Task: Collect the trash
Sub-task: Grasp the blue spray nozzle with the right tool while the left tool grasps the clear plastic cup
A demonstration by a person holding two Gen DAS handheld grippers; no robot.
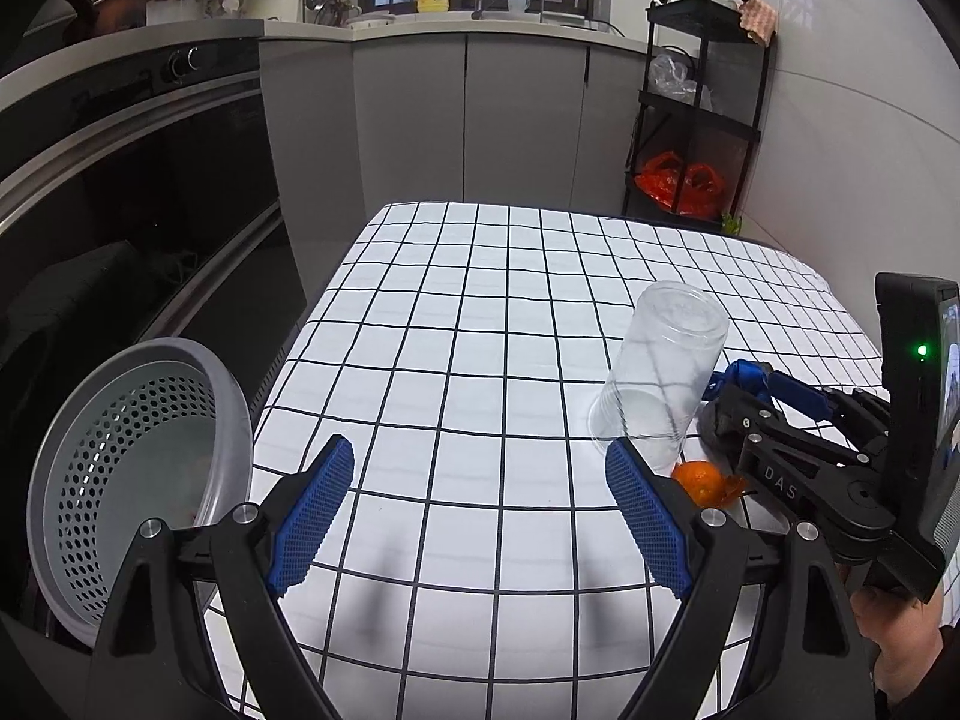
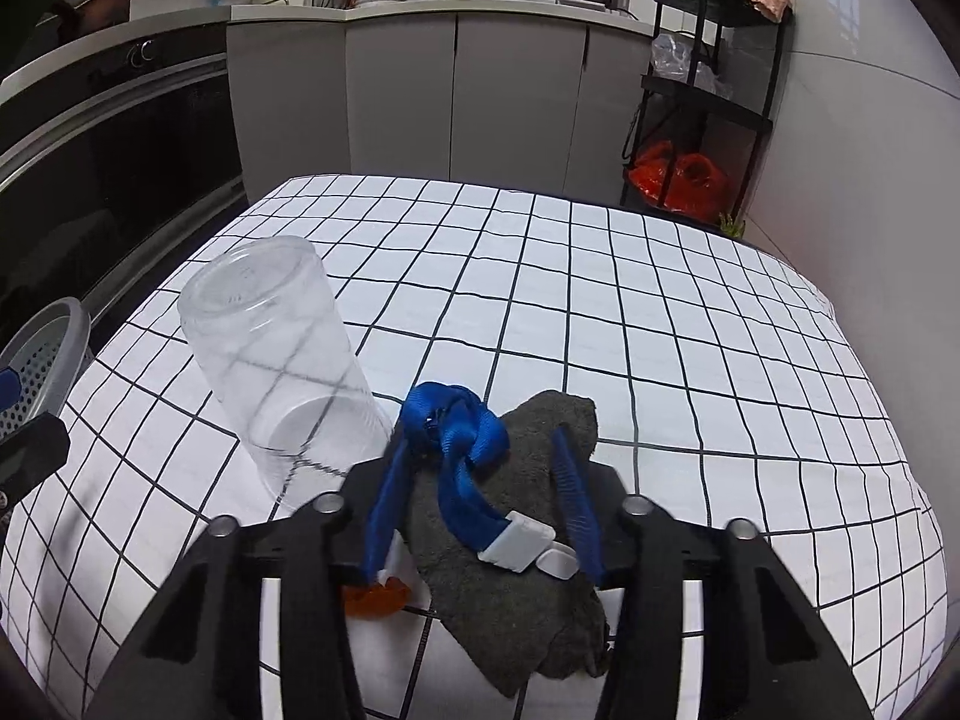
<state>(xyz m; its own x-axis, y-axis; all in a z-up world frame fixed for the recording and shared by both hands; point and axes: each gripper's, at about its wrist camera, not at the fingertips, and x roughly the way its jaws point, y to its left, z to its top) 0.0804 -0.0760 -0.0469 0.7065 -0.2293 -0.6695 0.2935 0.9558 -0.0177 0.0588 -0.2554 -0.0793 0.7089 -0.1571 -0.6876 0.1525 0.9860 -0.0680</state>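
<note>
A clear plastic cup (image 1: 660, 378) lies tilted on the checked tablecloth (image 1: 480, 312), also in the right wrist view (image 2: 282, 360). An orange peel (image 1: 702, 483) lies beside it (image 2: 375, 597). My left gripper (image 1: 480, 516) is open and empty above the cloth, left of the cup. My right gripper (image 2: 480, 456) is partly closed around a grey rag (image 2: 516, 552) with a blue strap (image 2: 456, 438) and white clips (image 2: 522, 543) on it. Whether it grips the rag is unclear. A grey perforated basket (image 1: 138, 480) sits at the table's left edge.
A black oven front (image 1: 120, 180) and grey cabinets (image 1: 468, 120) stand left and behind the table. A black shelf rack (image 1: 696, 108) with red bags (image 1: 678, 180) stands at the back right. A white wall runs along the right.
</note>
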